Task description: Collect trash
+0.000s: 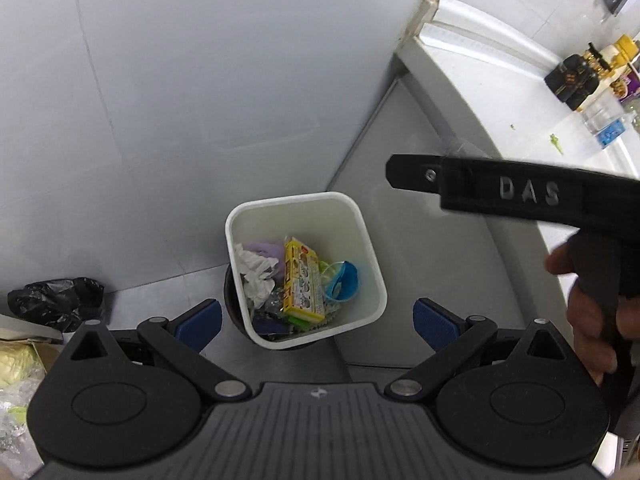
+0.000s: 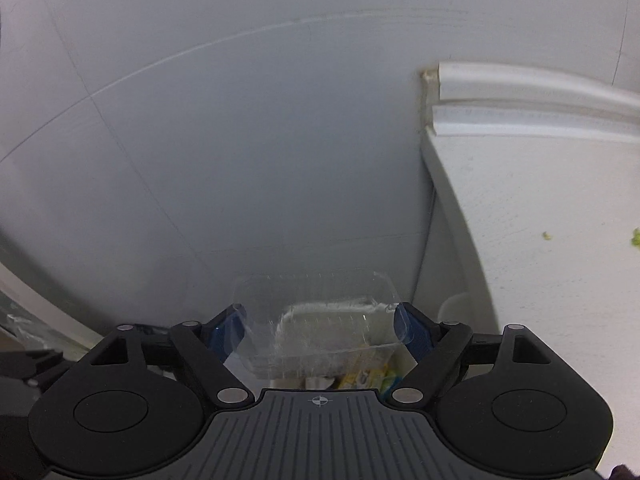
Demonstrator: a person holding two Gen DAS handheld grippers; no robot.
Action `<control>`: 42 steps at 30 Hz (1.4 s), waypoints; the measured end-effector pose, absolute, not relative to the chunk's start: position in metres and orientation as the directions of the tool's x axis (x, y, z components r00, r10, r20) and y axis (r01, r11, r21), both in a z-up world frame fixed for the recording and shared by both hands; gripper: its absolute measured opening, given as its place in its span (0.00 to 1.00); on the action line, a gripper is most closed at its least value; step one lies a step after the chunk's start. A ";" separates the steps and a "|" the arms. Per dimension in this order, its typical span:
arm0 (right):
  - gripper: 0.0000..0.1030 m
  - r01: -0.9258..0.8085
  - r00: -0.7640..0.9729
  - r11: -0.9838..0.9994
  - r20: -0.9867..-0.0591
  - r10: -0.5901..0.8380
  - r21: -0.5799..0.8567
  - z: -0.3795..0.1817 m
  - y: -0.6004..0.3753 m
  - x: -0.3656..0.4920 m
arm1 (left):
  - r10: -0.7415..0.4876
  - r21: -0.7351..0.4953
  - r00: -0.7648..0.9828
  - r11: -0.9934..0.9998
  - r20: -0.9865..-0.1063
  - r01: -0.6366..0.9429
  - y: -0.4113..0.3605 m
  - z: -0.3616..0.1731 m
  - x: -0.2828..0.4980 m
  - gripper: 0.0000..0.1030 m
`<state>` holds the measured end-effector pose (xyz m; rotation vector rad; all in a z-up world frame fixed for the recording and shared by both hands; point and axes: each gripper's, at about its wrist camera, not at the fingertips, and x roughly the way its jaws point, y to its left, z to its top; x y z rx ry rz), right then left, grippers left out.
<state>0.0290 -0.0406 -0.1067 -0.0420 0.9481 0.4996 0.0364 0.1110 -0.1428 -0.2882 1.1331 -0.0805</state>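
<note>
The left gripper points steeply down with its blue pads spread wide and nothing between them. Straight ahead of it, between the two fingers, stands a white square bin on the floor beside a pale wall. Inside the bin lie crumpled white paper, a yellow printed box and a blue plastic lid (with darker scraps underneath that are hard to make out). Off to the left gripper's left a black bag sits on the floor.

To its right, higher up, the right gripper reaches across over a white counter, a hand wrapped round its grip. Bottles and a clear cup stand far along that counter.

From the right wrist view, the right gripper has a clear plastic tray lying between its blue pads; the tray's edges meet both pads, but whether they press on it or have let go cannot be told. Below the tray a bit of the yellow box shows through. The counter lies to this gripper's right, with green crumbs on it.
</note>
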 end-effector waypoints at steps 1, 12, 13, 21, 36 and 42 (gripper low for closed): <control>0.90 -0.413 0.469 0.888 -0.789 0.398 0.203 -0.108 -0.045 0.035 | -0.207 -0.266 0.424 0.960 -0.882 -0.084 0.111 -0.143 0.035 0.99; 0.94 -0.349 0.522 0.910 -0.761 0.386 0.222 -0.070 -0.070 0.025 | -0.177 -0.231 0.402 0.969 -0.898 -0.089 0.108 -0.124 0.034 0.99; 0.94 -0.344 0.534 0.916 -0.759 0.372 0.207 -0.063 -0.071 0.023 | -0.180 -0.234 0.401 0.968 -0.898 -0.090 0.107 -0.118 0.035 0.99; 0.95 -0.236 0.582 0.965 -0.777 0.238 0.118 -0.005 -0.107 0.002 | -0.214 -0.270 0.402 0.959 -0.890 -0.087 0.090 -0.065 0.034 0.99; 0.99 -0.107 0.543 0.994 -0.835 0.087 0.033 0.045 -0.151 -0.033 | -0.127 -0.173 0.408 0.982 -0.904 -0.078 0.048 -0.032 0.029 0.99; 0.99 -0.106 0.548 0.994 -0.833 0.072 0.016 0.046 -0.156 -0.036 | -0.137 -0.168 0.414 0.985 -0.900 -0.040 0.036 -0.027 0.028 0.99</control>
